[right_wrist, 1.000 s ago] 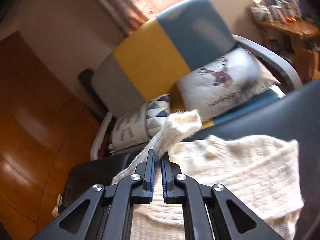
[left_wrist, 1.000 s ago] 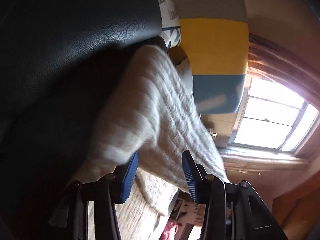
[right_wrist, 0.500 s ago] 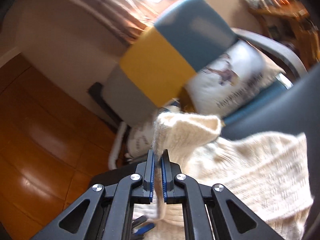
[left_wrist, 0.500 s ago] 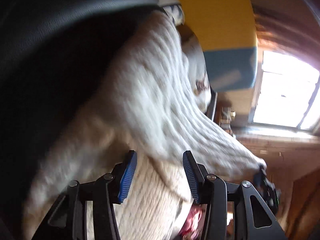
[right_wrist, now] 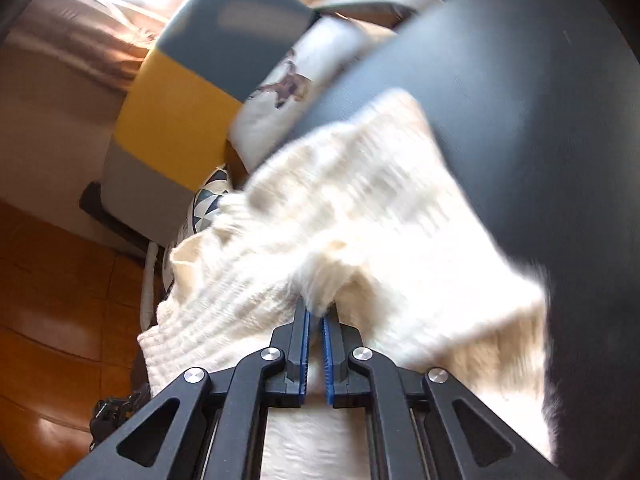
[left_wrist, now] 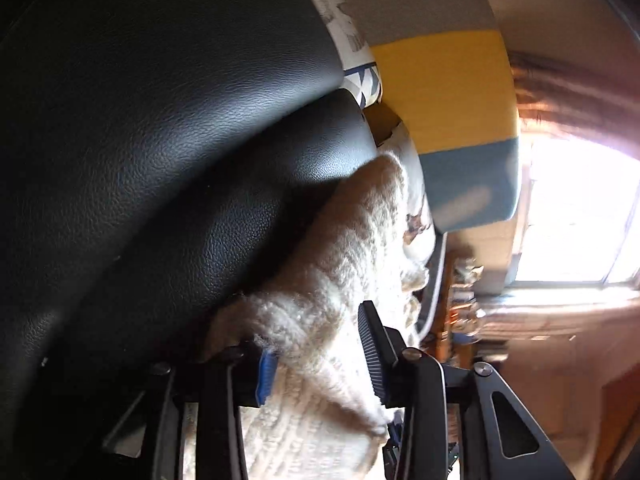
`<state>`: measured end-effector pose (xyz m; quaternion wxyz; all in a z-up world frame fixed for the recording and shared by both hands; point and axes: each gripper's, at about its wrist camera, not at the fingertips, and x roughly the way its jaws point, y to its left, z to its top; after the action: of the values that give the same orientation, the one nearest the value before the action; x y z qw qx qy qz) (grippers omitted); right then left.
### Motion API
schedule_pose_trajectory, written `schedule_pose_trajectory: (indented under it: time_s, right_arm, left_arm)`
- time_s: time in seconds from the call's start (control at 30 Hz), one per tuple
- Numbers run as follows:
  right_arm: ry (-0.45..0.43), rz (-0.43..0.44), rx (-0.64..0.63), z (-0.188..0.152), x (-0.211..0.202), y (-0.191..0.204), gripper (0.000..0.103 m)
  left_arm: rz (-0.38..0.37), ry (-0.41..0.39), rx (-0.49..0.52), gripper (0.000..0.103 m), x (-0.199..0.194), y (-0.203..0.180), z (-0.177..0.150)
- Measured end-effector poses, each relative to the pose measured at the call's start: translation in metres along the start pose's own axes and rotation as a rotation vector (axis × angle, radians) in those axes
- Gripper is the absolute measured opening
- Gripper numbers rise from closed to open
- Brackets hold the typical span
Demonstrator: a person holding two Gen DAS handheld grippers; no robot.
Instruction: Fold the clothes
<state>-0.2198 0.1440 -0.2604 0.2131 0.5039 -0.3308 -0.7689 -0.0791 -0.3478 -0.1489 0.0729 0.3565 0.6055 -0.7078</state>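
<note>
On the black leather seat surface (left_wrist: 168,168) a cream cable-knit sweater (right_wrist: 360,208) is spread; at left, the left gripper (left_wrist: 316,364) is held with jaws apart around a fold of the knit; at right, the right gripper (right_wrist: 316,336) is clamped on a bunched edge; beyond, a yellow, blue and grey armchair (right_wrist: 188,92) is seen.
</note>
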Motion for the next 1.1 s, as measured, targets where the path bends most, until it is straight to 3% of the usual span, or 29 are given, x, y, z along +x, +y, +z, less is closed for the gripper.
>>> schedule_pose_trajectory:
  time_s: [0.07,0.23,0.33,0.47,0.67,0.8,0.9,1.0,1.1]
  right_arm:
    - [0.0,0.01,-0.001,0.001,0.0,0.002,0.005]
    - [-0.046,0.086,-0.155,0.012,-0.022,0.052,0.005]
    - [-0.073,0.043,-0.234,0.012,-0.032,0.071,0.005]
    - [0.002,-0.079,-0.117,0.006,-0.011,0.026,0.005]
    - [-0.034,0.072,0.09,0.004,-0.016,-0.016,0.015]
    - [-0.082,-0.065,0.043,0.005,-0.031,-0.008,0.015]
    - [-0.168,-0.164,-0.078,0.001,-0.053,0.012,0.019]
    - [-0.144,-0.108,-0.201,0.004,-0.057,0.041,0.019]
    - [-0.097,-0.121,-0.367,0.003,-0.04,0.08,0.02]
  left_arm:
    - [0.009,-0.001,0.01,0.035,-0.003,0.005,-0.001]
    - [-0.019,-0.039,0.054,0.026,-0.01,0.0,0.0]
    - [0.002,-0.053,0.025,0.026,-0.012,0.008,0.001]
    - [0.033,-0.027,0.036,0.022,-0.006,0.019,-0.004]
    - [0.056,0.026,0.088,0.022,-0.008,0.015,-0.007]
    - [0.063,0.061,0.117,0.022,-0.024,0.018,-0.01]
    - [0.043,0.076,0.139,0.023,-0.047,0.02,-0.012]
    - [0.032,0.028,0.202,0.023,-0.074,0.013,-0.011]
    - [0.028,-0.025,0.283,0.024,-0.082,-0.009,-0.004]
